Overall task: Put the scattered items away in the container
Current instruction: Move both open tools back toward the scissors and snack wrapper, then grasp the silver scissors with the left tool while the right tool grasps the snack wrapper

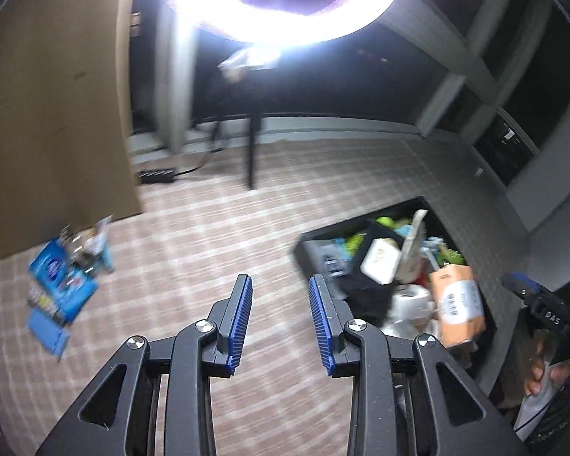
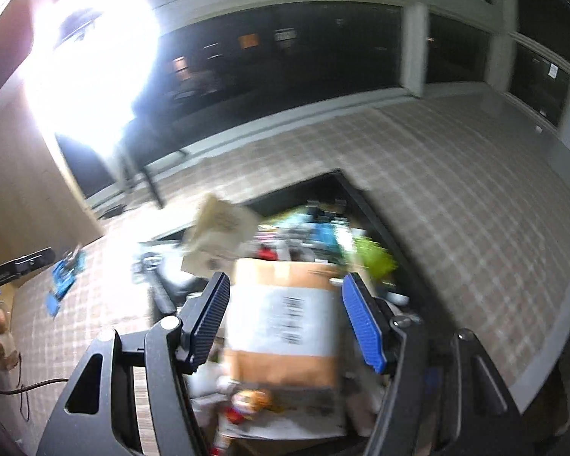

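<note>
- The checked carpet (image 1: pixel 216 235) fills the room under both your grippers, running back to dark windows (image 2: pixel 285 68) and a glaring ring light (image 1: pixel 285 3) on its stand.
- A brown panel (image 1: pixel 53 121) rises along the left of the left wrist view.
- The black container (image 2: pixel 364 205) sits on the carpet, already heaped with goods; in the left wrist view it lies to the right of your left gripper, in the right wrist view straight ahead under your right gripper.
- An orange packet with a white barcode label (image 2: pixel 285 326) lies on top of the heap. Motion blur softens it.
- Your right gripper (image 2: pixel 285 319) hovers over the container with its jaws apart. The packet shows between them, but whether the pads touch it cannot be told through the blur.
- Your left gripper (image 1: pixel 281 319) points down at bare carpet, its blue-ribbed jaws apart with nothing between them.
- A pale carton (image 2: pixel 220 231) sticks up at the container's near-left edge.
- Scattered blue packets (image 1: pixel 62 285) lie on the carpet well left of the container, beside the panel's foot.
- A black power strip (image 1: pixel 157 174) rests near the light stand.
</note>
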The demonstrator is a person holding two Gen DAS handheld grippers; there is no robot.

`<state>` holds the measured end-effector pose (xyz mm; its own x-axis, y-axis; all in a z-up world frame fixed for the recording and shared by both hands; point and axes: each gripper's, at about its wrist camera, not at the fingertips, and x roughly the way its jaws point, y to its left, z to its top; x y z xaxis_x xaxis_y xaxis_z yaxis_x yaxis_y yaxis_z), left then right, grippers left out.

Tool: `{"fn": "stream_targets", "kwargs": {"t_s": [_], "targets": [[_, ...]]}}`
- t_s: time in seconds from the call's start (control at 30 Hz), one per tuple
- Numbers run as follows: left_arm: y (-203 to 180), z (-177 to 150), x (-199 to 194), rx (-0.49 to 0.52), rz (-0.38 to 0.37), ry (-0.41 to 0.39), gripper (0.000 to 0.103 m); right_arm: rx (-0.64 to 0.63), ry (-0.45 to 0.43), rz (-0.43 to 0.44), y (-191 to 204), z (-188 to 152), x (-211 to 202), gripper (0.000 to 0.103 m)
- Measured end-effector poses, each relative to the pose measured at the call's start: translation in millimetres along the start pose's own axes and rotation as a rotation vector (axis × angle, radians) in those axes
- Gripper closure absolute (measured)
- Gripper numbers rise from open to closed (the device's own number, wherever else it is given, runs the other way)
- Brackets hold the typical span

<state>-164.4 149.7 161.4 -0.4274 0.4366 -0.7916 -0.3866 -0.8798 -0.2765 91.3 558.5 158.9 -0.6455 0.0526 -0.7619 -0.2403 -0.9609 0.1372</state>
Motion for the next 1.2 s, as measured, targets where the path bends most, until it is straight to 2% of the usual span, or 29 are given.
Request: {"fn": "stream_targets", "kwargs": {"t_s": [0.33, 0.47, 0.57, 0.7, 0.83, 0.9, 1.03, 1.2], "targets": [[146.5, -23.0, -14.7, -0.258, 0.158, -0.012, 0.074, -0.235, 0.097, 0.169, 145.5, 5.3, 62.2, 0.042], [189.9, -25.3, -11.0, -0.340, 0.190, -0.004, 0.075, -0.310, 0.126, 0.229, 207.6, 3.0, 86.9, 0.043], [208.4, -20.6, -3.8, -0.368, 0.203, -0.001, 0.076, -0.348, 0.154, 0.282, 253.9, 2.0, 107.5, 0.045], [229.4, -9.1, 11.9, -0.418, 0.197, 0.001, 0.078, -0.361, 0.186, 0.334, 306.6, 7.7, 136.0, 0.059], [235.0, 3.8, 32.3, -0.421, 0.193, 0.010, 0.078, -0.342, 0.225, 0.378, 349.9, 16.7, 170.1, 0.064], [232.9, 10.8, 44.9, -0.406, 0.197, 0.018, 0.079, -0.339, 0.243, 0.381, 364.7, 19.7, 183.9, 0.068], [230.6, 20.8, 66.0, -0.377, 0.229, 0.029, 0.083, -0.314, 0.292, 0.398, 383.2, 20.9, 215.4, 0.069], [238.0, 26.4, 89.4, -0.392, 0.236, 0.054, 0.086, -0.275, 0.334, 0.415, 390.0, 21.4, 240.3, 0.070]]}}
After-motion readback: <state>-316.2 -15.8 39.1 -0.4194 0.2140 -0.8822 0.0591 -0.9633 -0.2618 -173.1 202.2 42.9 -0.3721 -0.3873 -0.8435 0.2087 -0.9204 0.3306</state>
